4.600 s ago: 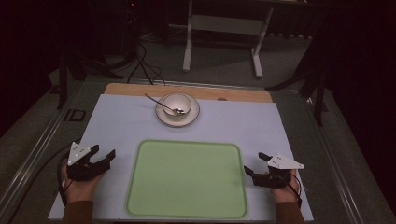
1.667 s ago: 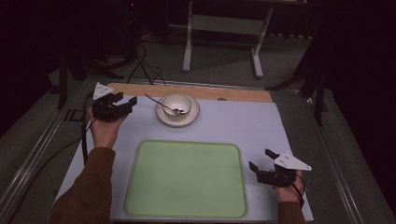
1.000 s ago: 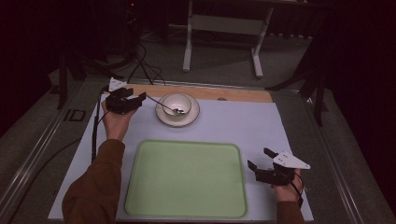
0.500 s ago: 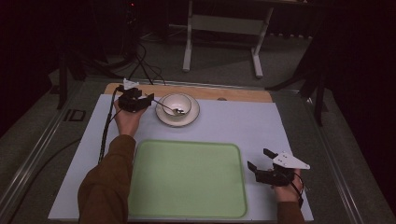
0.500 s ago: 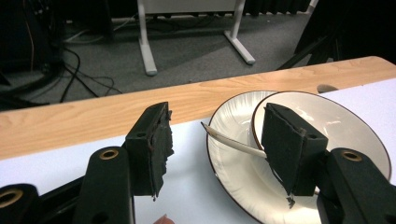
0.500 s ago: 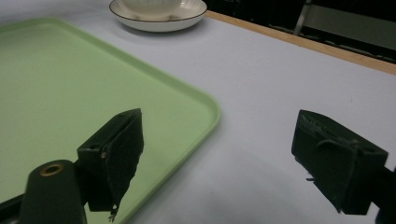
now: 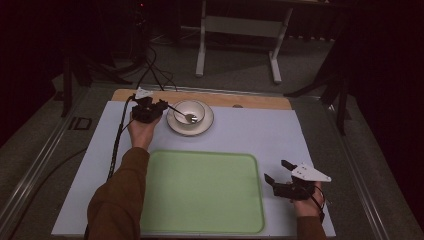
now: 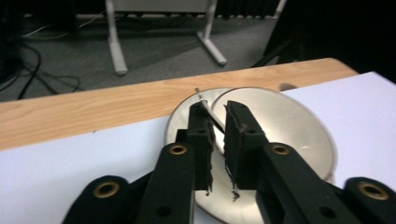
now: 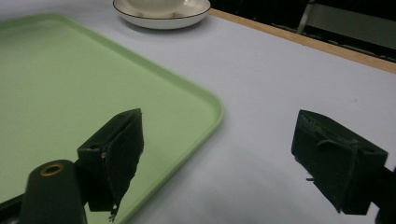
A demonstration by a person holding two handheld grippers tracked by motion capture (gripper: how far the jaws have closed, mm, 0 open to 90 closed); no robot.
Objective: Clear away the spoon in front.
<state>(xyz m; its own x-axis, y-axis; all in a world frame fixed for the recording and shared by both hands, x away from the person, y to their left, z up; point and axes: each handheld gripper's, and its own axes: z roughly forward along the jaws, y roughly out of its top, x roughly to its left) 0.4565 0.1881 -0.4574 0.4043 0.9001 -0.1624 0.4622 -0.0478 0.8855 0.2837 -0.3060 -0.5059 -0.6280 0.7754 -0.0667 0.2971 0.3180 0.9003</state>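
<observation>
A white bowl (image 7: 190,111) stands on a saucer (image 7: 206,127) at the far middle of the table, and a metal spoon (image 7: 176,108) rests in it with its handle pointing left. My left gripper (image 7: 159,106) is at the saucer's left rim. In the left gripper view its jaws (image 8: 218,116) have just been closing and now pinch the thin spoon handle (image 8: 201,97) over the saucer (image 8: 299,135). My right gripper (image 7: 280,171) rests open at the near right, beside the green tray (image 7: 200,195), with nothing between its jaws (image 9: 217,154).
The tray (image 9: 56,70) takes up the near middle of the white table cover (image 7: 260,135). A wooden strip (image 7: 250,100) runs along the far edge. The left gripper's cable (image 7: 116,145) trails across the table's left side. The saucer (image 9: 161,18) is far from the right gripper.
My left gripper has moved right and down to the saucer's rim, and its jaws have closed around the spoon handle. The right gripper has stayed put.
</observation>
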